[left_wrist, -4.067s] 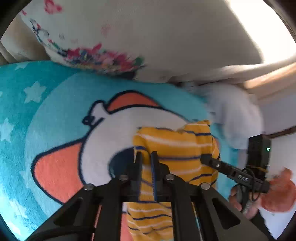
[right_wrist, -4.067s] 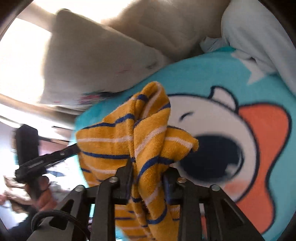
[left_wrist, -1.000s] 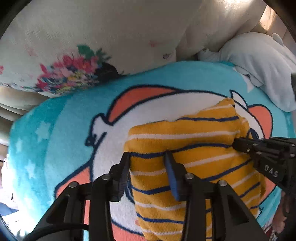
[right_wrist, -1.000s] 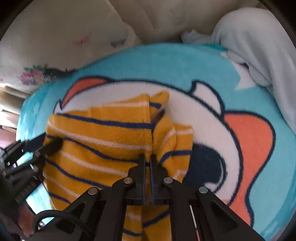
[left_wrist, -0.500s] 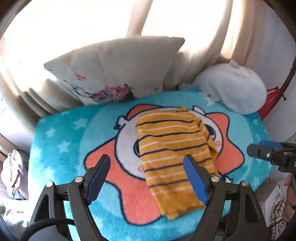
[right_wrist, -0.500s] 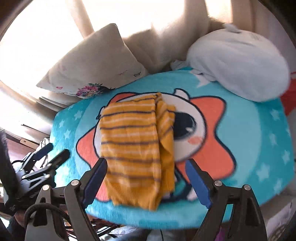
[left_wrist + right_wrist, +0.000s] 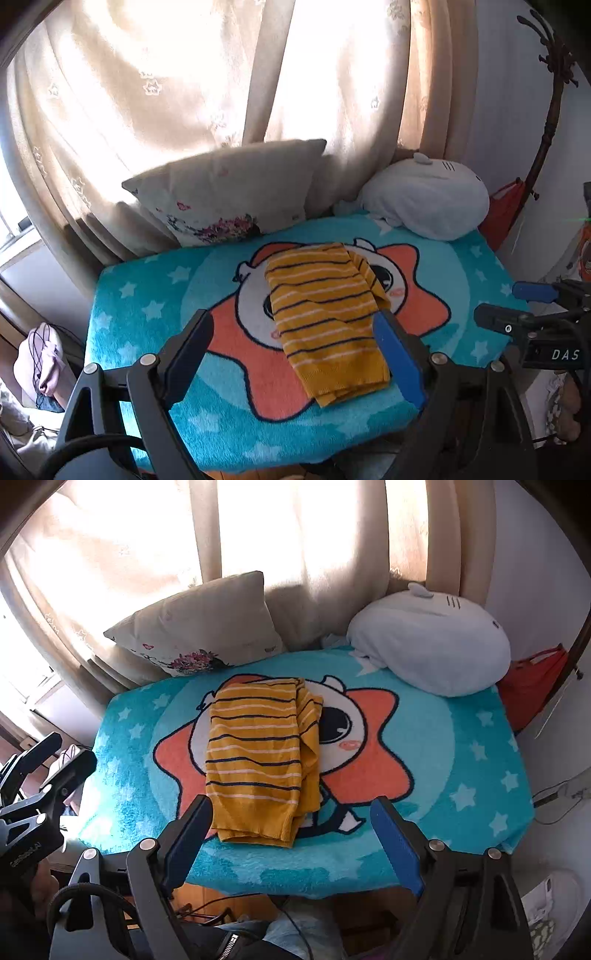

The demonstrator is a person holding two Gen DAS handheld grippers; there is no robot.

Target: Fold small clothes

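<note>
A yellow garment with navy and white stripes (image 7: 325,317) lies folded lengthwise on the teal cartoon blanket (image 7: 147,314); in the right wrist view it (image 7: 258,753) lies in the blanket's (image 7: 461,746) middle, its right side doubled under. My left gripper (image 7: 291,347) is open and empty, held back above the blanket's near edge. My right gripper (image 7: 291,827) is open and empty too, back from the near edge. The right gripper shows at the right of the left wrist view (image 7: 517,306), the left gripper at the left of the right wrist view (image 7: 55,760).
A beige flowered pillow (image 7: 229,195) and a pale blue plush cushion (image 7: 424,199) sit at the blanket's far edge against sunlit curtains (image 7: 184,92). A red bag (image 7: 532,679) hangs at the right. Cables and clutter lie below the near edge.
Both grippers have let go of the garment, opened wide and pulled back and up. The garment now lies flat and folded on the blanket.
</note>
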